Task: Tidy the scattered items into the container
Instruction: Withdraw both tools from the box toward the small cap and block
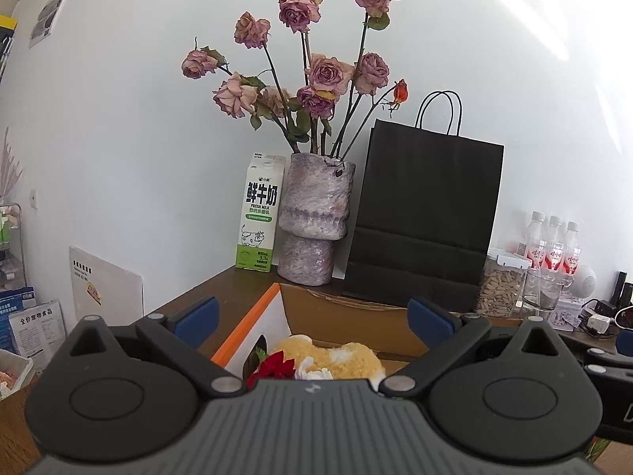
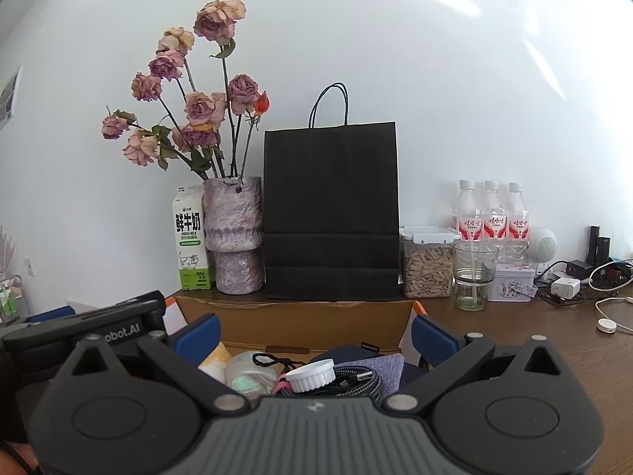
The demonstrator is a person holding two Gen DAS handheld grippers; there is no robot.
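Cardboard box [image 2: 300,322] anchors everything: left gripper [image 1: 312,318] and right gripper [image 2: 314,334] hover spread wide and empty above it, plush toy [image 1: 336,356] and white cap [image 2: 310,374] already inside, so lowering carelessly could crush its flaps.

The left gripper [image 1: 312,318] hangs with blue fingers [image 1: 198,318] spread wide over a cardboard box [image 1: 348,316] holding a yellow plush toy [image 1: 336,356] and red flower [image 1: 279,366].
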